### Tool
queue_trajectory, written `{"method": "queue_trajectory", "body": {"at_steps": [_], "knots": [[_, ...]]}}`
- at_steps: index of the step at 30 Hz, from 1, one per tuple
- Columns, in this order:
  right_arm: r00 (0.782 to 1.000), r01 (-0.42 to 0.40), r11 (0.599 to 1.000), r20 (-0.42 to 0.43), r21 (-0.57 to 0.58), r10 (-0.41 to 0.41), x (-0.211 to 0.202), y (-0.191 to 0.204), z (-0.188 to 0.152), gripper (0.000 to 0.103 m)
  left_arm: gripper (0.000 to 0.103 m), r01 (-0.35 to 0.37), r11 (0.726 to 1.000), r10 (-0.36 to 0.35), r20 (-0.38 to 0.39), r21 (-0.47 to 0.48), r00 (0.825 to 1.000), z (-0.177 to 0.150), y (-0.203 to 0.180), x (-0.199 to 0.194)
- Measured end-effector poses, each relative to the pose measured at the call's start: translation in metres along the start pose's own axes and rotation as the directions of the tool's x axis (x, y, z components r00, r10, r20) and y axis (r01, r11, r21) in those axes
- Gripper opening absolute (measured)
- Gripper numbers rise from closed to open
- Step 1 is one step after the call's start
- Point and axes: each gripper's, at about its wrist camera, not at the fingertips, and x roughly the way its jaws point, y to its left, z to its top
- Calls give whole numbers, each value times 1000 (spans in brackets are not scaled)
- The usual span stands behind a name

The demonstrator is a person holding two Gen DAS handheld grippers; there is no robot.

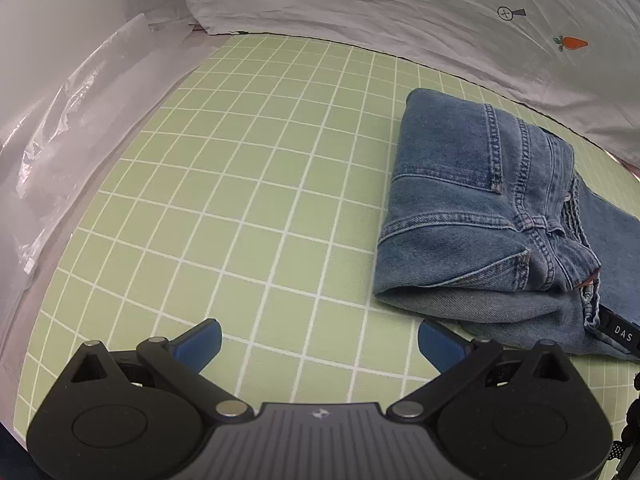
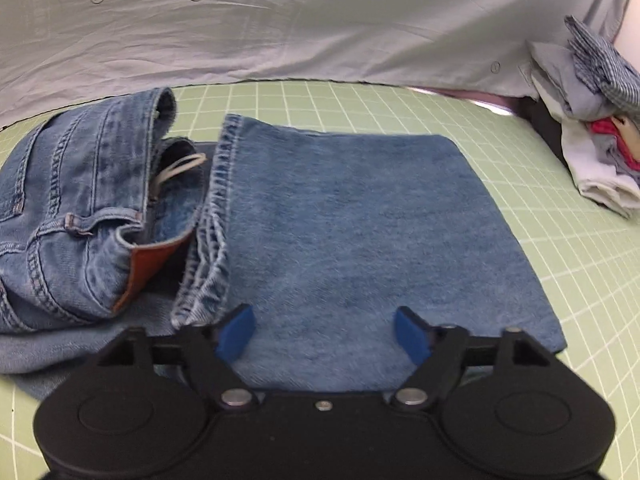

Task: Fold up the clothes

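Observation:
A pair of blue jeans lies partly folded on the green grid mat. In the right wrist view the jeans show a leg panel folded flat over the middle, with the waistband and an orange leather patch at the left. My left gripper is open and empty over the bare mat, just left of the jeans' folded edge. My right gripper is open and empty just above the near edge of the folded leg panel.
A white printed sheet with carrot marks borders the far side of the mat and also shows in the right wrist view. Clear plastic bags lie at the left. A heap of other clothes sits at the right edge.

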Motion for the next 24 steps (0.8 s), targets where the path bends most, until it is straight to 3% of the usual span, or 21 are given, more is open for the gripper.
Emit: {"method": "queue_trajectory", "body": {"at_steps": [5, 12, 17, 24], "knots": [[999, -49, 998, -2, 49, 49, -14, -25, -7, 91, 103, 8, 999, -9, -15, -39, 1000, -1, -16, 2], [1000, 6, 998, 25, 56, -7, -23, -74, 5, 100, 103, 28, 994, -30, -21, -109, 999, 24, -37, 18], [1000, 26, 993, 7, 114, -27, -15, -111, 13, 102, 103, 21, 995, -23, -26, -96, 999, 45, -48, 37], [998, 53, 983, -32, 174, -48, 10, -130, 22, 102, 103, 47, 995, -52, -62, -86, 997, 70, -55, 72]]}}
